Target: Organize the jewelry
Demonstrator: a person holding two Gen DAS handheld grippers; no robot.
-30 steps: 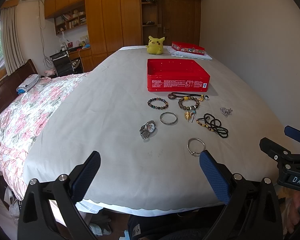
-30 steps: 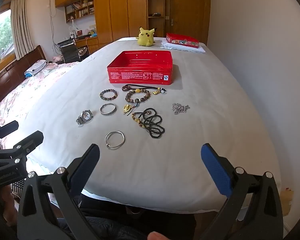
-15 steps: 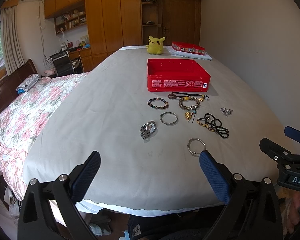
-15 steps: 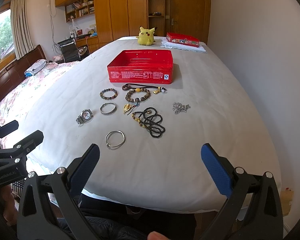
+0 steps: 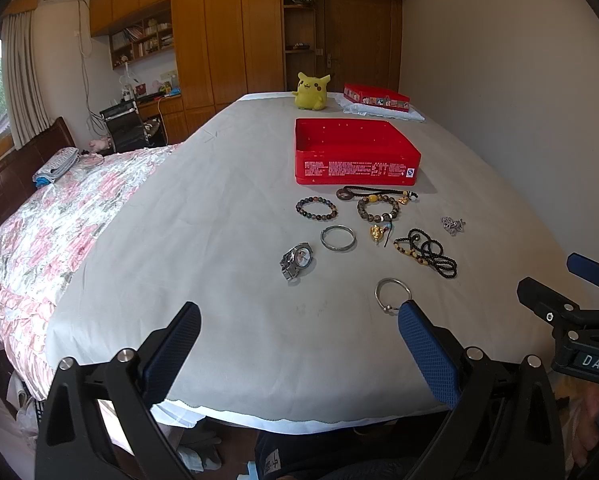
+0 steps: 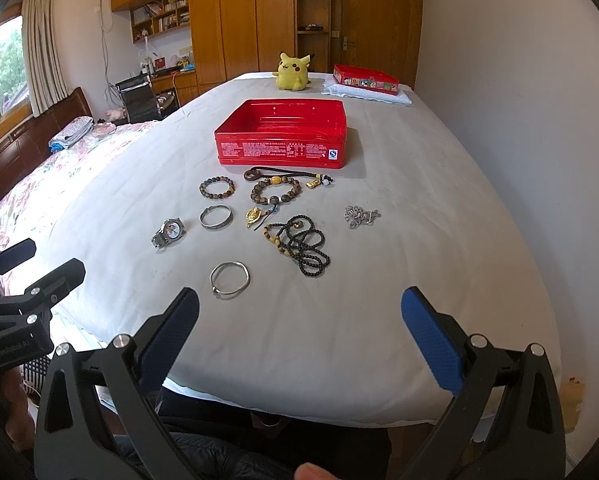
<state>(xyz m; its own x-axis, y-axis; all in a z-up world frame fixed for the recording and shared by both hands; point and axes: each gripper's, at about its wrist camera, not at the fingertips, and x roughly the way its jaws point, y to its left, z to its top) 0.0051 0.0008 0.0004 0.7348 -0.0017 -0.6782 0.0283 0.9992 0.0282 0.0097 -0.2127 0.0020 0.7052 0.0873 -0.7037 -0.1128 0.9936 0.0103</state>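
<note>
Two claws, ours, hang at the near edge of the bed (image 6: 379, 320), both spread wide and holding nothing: the left claw (image 5: 299, 344) and the right claw (image 6: 299, 328). Nearest lies the silver bangle (image 6: 230, 278), flat on the sheet, just ahead of the right claw's left finger (the left claw's right finger nearly reaches it too). Beyond lie the watch (image 6: 168, 232) and black bead necklace (image 6: 305, 246), then the open red tin (image 6: 281, 134), empty.
</note>
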